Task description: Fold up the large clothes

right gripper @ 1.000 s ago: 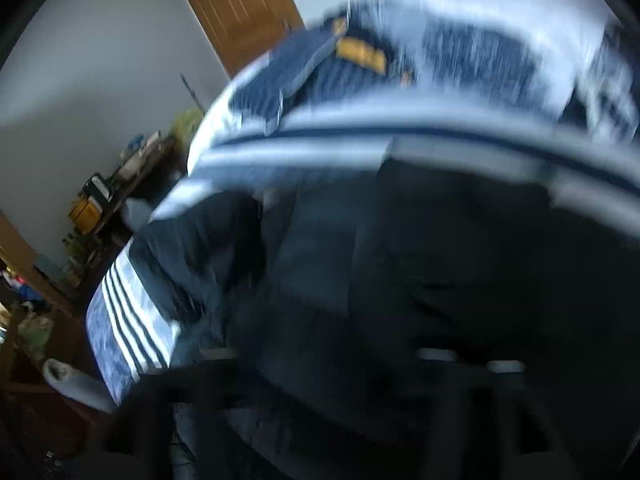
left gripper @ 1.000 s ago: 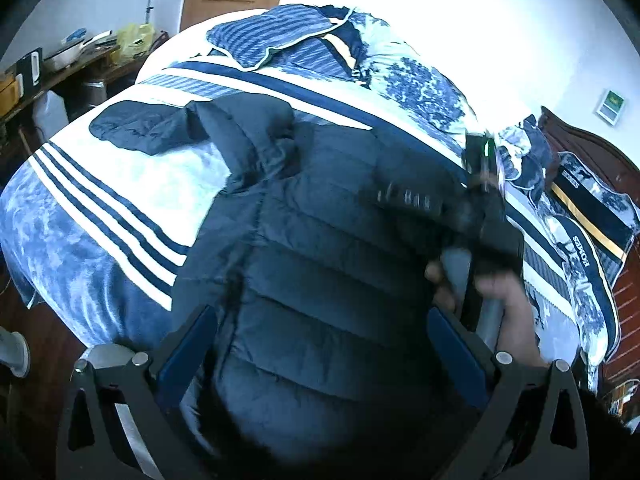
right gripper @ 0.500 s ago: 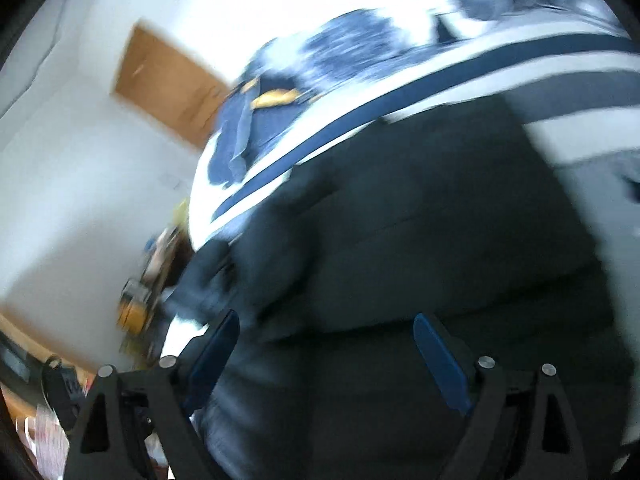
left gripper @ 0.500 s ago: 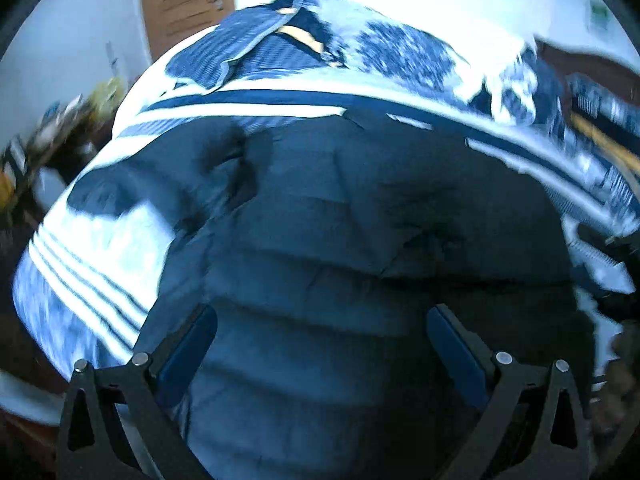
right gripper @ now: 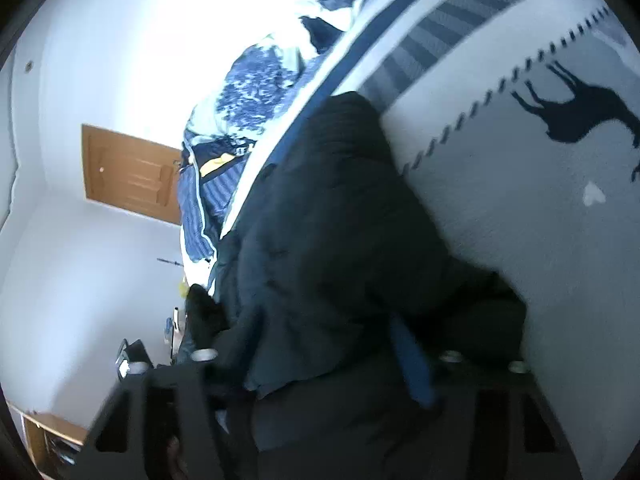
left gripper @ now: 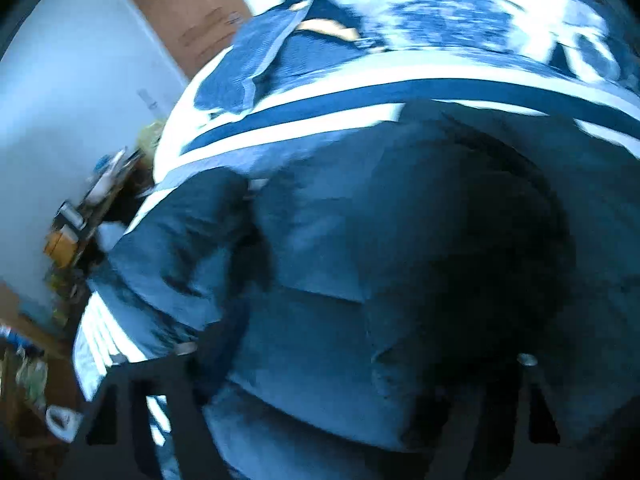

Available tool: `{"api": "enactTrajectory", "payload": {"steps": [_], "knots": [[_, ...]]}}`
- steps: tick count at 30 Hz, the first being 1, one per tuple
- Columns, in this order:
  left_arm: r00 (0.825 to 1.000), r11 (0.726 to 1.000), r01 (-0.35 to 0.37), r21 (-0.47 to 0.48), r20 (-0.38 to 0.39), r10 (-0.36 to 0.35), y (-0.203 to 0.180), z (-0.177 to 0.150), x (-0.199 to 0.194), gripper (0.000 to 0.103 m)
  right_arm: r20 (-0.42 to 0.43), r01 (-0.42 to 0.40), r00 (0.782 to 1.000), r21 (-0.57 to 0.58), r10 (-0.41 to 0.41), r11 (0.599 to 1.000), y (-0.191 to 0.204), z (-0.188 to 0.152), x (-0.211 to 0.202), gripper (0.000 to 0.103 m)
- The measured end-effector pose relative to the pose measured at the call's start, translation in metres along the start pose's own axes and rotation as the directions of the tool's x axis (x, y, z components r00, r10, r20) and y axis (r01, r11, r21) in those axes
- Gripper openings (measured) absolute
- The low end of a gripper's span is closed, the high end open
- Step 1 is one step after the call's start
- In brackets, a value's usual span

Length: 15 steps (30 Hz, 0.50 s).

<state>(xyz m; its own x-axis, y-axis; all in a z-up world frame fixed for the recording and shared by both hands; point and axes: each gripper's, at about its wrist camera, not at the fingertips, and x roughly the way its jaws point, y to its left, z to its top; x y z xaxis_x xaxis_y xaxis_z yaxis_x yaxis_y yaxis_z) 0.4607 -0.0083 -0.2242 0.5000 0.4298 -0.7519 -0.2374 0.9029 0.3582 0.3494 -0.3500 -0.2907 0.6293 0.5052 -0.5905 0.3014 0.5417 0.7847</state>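
Jacket: my dark quilted puffer jacket [left gripper: 360,264] lay spread on the bed, filling the centre and lower part of the left wrist frame; in the right wrist frame it ran as a dark band from upper centre to the bottom edge.
Bed: the blue and white striped bedcover [left gripper: 320,108] showed above the jacket in the left view, with a striped pillow [left gripper: 256,60] toward the upper middle.
Left gripper: my left gripper [left gripper: 352,420] sat low in the frame with jacket fabric bulging up between its dark fingers. Blur and shadow hid the pads, so I could not tell whether it was clamped on the cloth or merely pressed into it.
Right gripper: my right gripper [right gripper: 320,372] appeared at the bottom of its frame, one blue pad [right gripper: 412,364] visible with dark jacket cloth lying between the fingers. I judged it to be pinching the jacket's edge.
Why held so: the right view was tilted hard, the bedcover's horse print [right gripper: 576,112] standing on end at upper right. I took that as the wrist rolled over to carry a side panel across the body.
Stage: I judged the fold to be under way, not finished.
Risk: slippery puffy fabric could slide out of a shallow pinch.
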Motion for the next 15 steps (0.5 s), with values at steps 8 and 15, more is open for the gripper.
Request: {"api": "enactTrajectory", "payload": {"steps": [8,15], "knots": [[0.955,0.935,0.255,-0.245,-0.087,-0.284,0.048,-0.005,0.012,0.007,-0.006,0.058,0.998,-0.031,-0.058,0.998,-0.001,0.001,0.0,0.008],[0.951,0.931,0.304,-0.2,0.124,-0.284,0.066,0.045,-0.017,0.006,0.082,0.031,0.996,-0.094,-0.024,0.995,0.019,0.003,-0.015,0.003]]}}
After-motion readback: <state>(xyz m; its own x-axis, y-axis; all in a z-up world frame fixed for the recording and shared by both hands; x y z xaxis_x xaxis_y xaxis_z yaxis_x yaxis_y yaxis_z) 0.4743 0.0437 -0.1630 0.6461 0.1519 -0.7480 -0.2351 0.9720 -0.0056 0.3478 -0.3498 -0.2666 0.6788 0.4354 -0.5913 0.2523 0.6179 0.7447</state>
